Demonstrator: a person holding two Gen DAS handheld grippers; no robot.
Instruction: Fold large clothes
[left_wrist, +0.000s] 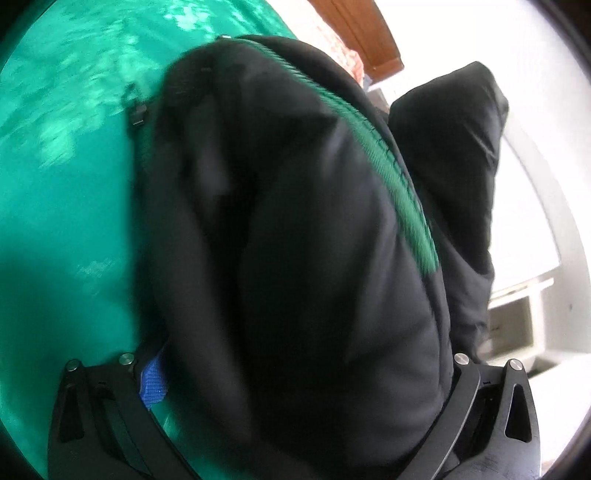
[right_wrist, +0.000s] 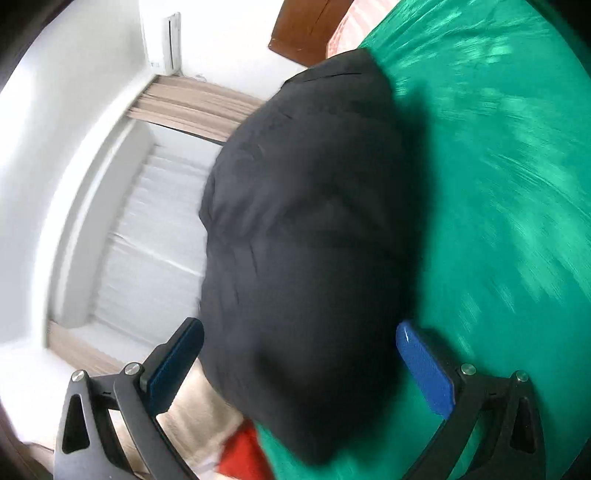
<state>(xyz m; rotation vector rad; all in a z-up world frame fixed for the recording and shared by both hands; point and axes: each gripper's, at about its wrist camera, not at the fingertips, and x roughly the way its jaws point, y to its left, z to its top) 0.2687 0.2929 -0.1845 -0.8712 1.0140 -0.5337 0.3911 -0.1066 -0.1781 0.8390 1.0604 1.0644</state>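
A large black garment (left_wrist: 295, 240) with a green ribbed stripe (left_wrist: 388, 177) fills the left wrist view, bunched and lifted over a green bed sheet (left_wrist: 66, 221). My left gripper (left_wrist: 295, 387) has cloth between its fingers; only one blue pad (left_wrist: 153, 384) shows, and the grip itself is hidden. In the right wrist view the same black garment (right_wrist: 306, 258) hangs between the wide-apart blue pads (right_wrist: 424, 369) of my right gripper (right_wrist: 299, 354). The jaws stand open around the cloth, apart from it. Both views are motion-blurred.
The green sheet (right_wrist: 498, 184) covers the bed. A wooden headboard (right_wrist: 306, 33) and a patterned pillow (right_wrist: 347, 29) lie at the far end. A window with beige curtains (right_wrist: 192, 103), white walls, a red item (right_wrist: 243, 458) and a white unit (left_wrist: 517, 325) are nearby.
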